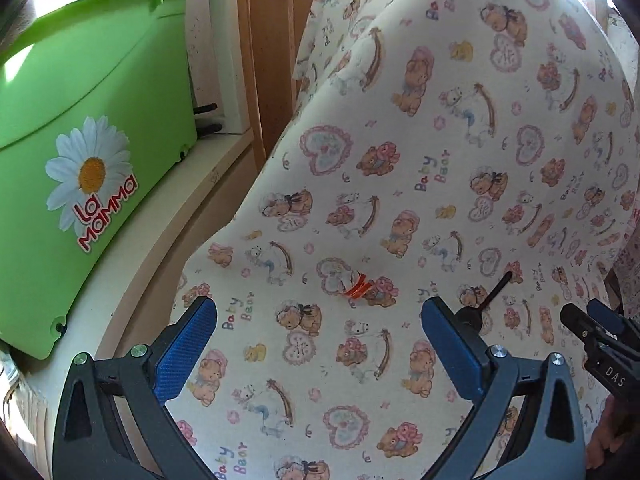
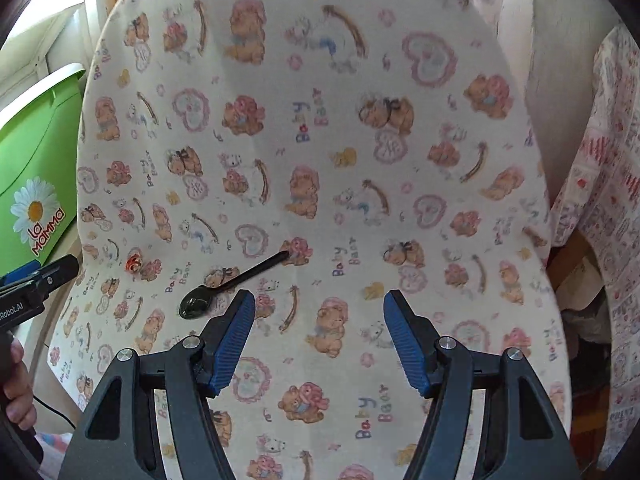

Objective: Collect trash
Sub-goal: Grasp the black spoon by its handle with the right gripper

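Observation:
A small orange and clear wrapper [image 1: 357, 286] lies on the bear-print cloth of a chair seat [image 1: 400, 184]. It also shows in the right wrist view [image 2: 133, 263], at the seat's left side. A black plastic spoon [image 2: 224, 284] lies on the seat, bowl toward me, just left of my right gripper's left finger; its handle [image 1: 496, 290] shows in the left wrist view. My left gripper [image 1: 320, 332] is open and empty, just short of the wrapper. My right gripper [image 2: 319, 322] is open and empty above the seat [image 2: 360, 160].
A green plastic tub [image 1: 92, 152] with a daisy label and white lid stands on a pale ledge left of the chair, also in the right wrist view [image 2: 36, 168]. A second printed cloth [image 2: 608, 200] hangs at the right. A wooden frame [image 1: 260, 40] stands behind.

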`<state>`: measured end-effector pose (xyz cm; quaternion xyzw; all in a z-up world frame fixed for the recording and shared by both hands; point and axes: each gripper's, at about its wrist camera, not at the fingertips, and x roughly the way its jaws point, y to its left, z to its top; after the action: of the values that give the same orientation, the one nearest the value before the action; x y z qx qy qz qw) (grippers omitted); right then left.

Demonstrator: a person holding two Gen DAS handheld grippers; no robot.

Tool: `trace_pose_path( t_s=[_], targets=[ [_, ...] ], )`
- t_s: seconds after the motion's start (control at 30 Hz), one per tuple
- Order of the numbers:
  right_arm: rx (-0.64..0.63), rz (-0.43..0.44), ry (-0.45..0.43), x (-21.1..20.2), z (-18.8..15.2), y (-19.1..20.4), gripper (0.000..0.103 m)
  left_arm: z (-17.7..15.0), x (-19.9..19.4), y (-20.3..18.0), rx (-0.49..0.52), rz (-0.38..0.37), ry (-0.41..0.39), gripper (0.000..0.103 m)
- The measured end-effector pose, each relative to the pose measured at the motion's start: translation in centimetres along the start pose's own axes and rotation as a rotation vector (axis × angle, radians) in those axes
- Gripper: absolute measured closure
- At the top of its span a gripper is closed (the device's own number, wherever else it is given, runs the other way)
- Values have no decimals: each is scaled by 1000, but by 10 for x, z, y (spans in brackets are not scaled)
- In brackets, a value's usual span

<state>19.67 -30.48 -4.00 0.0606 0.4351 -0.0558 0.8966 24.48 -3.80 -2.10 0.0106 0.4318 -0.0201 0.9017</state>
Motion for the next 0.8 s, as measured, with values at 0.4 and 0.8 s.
trace_pose_path(
  t_s=[0.4, 0.8],
  targets=[
    [-10, -6, 42, 46, 15, 47, 21, 28, 38, 68, -271, -74, 135, 7],
    [-65, -100, 133, 91, 17, 93, 21, 29, 49, 54, -221, -83, 168, 9]
  ],
)
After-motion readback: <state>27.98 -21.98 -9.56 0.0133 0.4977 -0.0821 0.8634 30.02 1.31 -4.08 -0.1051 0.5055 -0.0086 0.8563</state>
